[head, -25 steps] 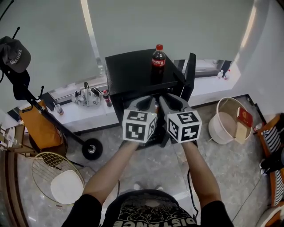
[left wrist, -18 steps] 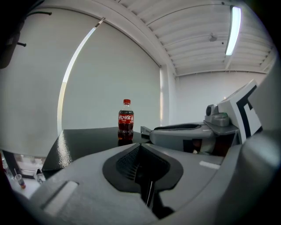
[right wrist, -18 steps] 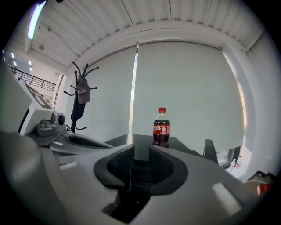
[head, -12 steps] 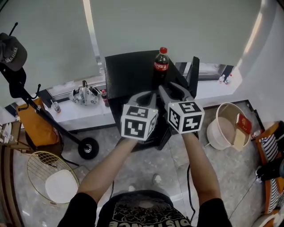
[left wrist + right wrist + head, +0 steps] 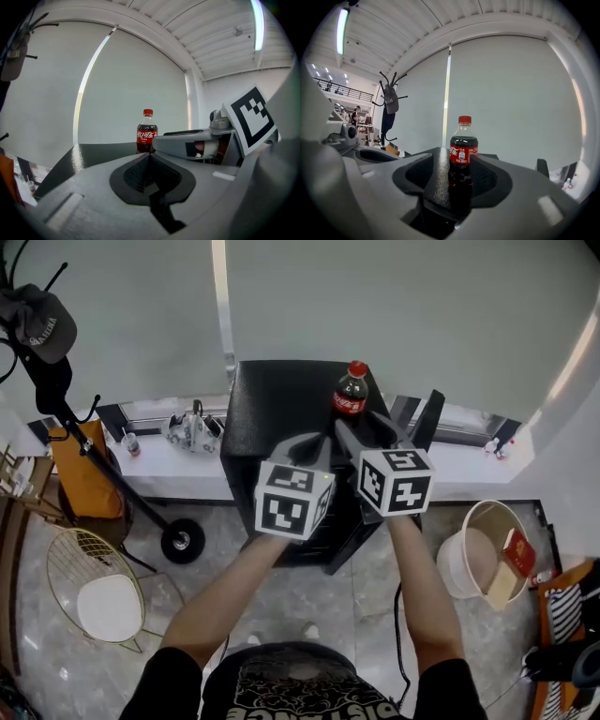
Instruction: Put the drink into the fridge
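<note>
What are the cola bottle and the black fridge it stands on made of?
The cola bottle looks like clear plastic: dark drink shows through its walls, under a red cap, probably plastic too. The black fridge has a smooth, slightly glossy top that reflects light; painted metal or plastic, I cannot tell which.

Cannot resolve small items [image 5: 194,430] on sill [image 5: 178,470] at 10 o'clock. Cropped by 4 o'clock edge: striped chair [image 5: 565,615].
</note>
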The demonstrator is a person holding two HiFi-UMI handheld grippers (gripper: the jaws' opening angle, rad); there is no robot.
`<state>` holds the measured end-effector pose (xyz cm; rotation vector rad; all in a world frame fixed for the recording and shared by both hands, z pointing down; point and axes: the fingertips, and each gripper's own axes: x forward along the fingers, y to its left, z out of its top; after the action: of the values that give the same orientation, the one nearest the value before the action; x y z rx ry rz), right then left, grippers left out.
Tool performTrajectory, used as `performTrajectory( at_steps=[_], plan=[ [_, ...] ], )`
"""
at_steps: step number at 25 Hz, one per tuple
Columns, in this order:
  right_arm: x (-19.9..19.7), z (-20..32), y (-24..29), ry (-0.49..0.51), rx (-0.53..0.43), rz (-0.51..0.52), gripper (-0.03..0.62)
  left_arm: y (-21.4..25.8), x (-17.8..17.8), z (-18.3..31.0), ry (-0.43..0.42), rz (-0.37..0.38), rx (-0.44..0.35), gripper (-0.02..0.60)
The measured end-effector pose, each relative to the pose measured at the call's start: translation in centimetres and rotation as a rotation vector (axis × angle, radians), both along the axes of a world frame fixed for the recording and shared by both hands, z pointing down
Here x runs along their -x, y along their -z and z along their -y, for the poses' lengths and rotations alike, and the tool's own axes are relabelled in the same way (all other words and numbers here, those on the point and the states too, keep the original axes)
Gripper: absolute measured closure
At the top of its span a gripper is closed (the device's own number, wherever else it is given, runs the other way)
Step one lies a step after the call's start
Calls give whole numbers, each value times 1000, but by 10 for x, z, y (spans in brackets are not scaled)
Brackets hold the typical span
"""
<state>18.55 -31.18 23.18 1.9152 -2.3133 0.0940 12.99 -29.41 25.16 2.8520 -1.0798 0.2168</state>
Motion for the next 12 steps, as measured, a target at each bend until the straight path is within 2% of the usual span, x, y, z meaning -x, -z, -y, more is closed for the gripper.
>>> performTrajectory(
  at_steps=[5, 12],
  plan=[
    [-6, 20, 2, 5, -14, 26, 294, -1, 2, 12, 59, 2, 9, 577],
    [-9, 47, -2, 17, 18, 40, 240, 1, 2, 26, 110, 17, -3, 577]
  ],
)
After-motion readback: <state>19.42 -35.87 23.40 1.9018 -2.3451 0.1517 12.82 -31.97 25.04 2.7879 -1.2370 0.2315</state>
